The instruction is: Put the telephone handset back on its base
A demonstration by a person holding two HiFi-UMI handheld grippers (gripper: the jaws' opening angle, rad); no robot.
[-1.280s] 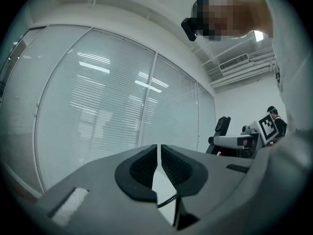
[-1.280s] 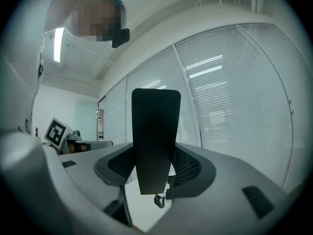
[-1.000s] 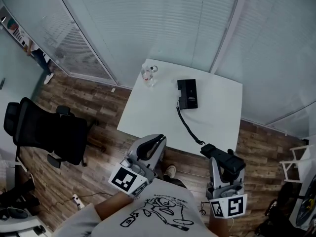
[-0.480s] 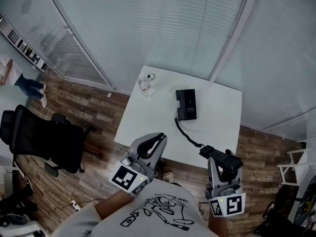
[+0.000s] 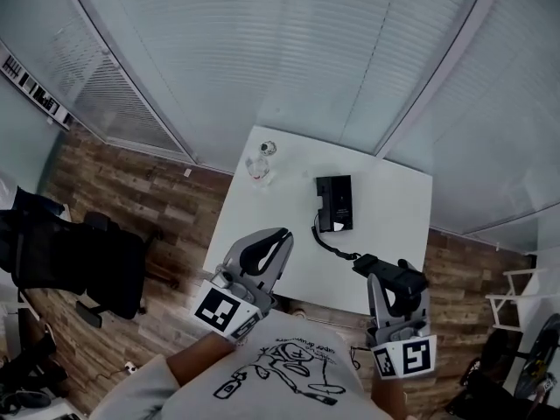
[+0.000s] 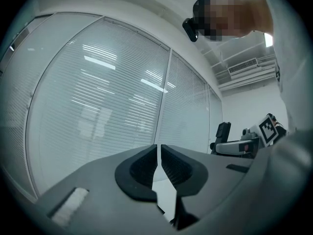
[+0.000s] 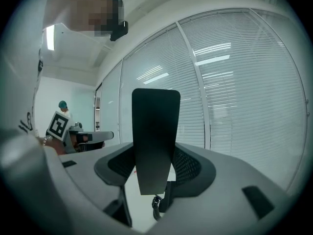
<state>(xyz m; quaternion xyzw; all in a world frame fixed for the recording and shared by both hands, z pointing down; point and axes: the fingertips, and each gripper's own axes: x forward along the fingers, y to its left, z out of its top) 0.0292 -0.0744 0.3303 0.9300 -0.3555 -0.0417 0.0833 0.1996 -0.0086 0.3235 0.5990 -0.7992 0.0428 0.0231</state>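
Right gripper [image 7: 154, 166], clenched on black handset [image 7: 155, 136], upright between jaws. At eleven o'clock, well apart: base [image 5: 334, 203] on white table [image 5: 262, 226], linked by coiled cord [image 5: 331, 245]. At nine o'clock: left gripper [image 6: 159, 156], pinched shut, empty. Farther off, toward ten o'clock: small clear container [image 5: 260, 160] near table's far-left corner.

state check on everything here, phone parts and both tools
black telephone handset: off its base, clamped in the right tool
black telephone base: flat on the white table, no handset on it
black coiled cord: trailing from base to handset
left tool: shut, empty
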